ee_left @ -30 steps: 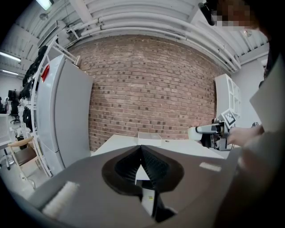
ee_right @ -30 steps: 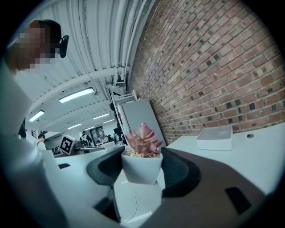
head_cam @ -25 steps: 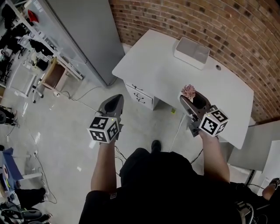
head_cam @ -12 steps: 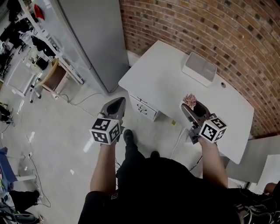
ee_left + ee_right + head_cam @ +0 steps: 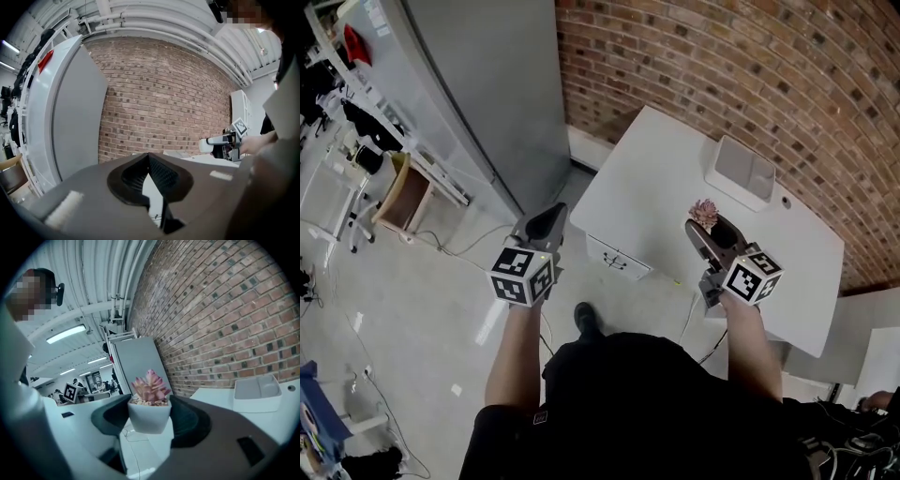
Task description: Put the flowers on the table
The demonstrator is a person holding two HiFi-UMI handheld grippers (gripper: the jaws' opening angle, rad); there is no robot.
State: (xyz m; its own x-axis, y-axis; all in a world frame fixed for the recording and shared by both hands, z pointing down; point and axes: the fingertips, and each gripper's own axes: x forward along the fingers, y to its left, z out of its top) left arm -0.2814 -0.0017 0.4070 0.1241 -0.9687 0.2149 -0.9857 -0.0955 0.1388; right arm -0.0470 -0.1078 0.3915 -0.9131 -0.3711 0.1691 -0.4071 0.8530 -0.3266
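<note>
**Potted flower (image 5: 149,404) carried in the right hand-held gripper (image 5: 149,422) above a white desk (image 5: 647,169)**

A person stands at the front of a white desk set against a red brick wall (image 5: 750,66), with a hand-held gripper in each hand. The right hand-held gripper is closed on a small white pot, with one jaw pressed to each side wall. The pot sits upright and level between the jaws. A pink rosette of fleshy leaves (image 5: 150,385) rises from a layer of pale gravel at its rim. Seen from the head camera, the pot hangs over the near part of the desk, clear of the surface and not yet set down. A shallow white tray (image 5: 741,172) lies farther back on the desk, near the wall.

The left hand-held gripper (image 5: 151,169) holds nothing and its jaws are together. It points forward over the floor, to the left of the desk and well apart from the pot. A tall grey cabinet (image 5: 478,84) stands to its left.

The pot looks light and rigid. Its walls are smooth and narrow towards the base, so it could probably slide downward in a loose grip. The leaves look easy to bruise, and the gravel would likely spill if the pot tipped. The best place to hold it is on the side walls just under the rim, as it is held here, and never by the plant.
</note>
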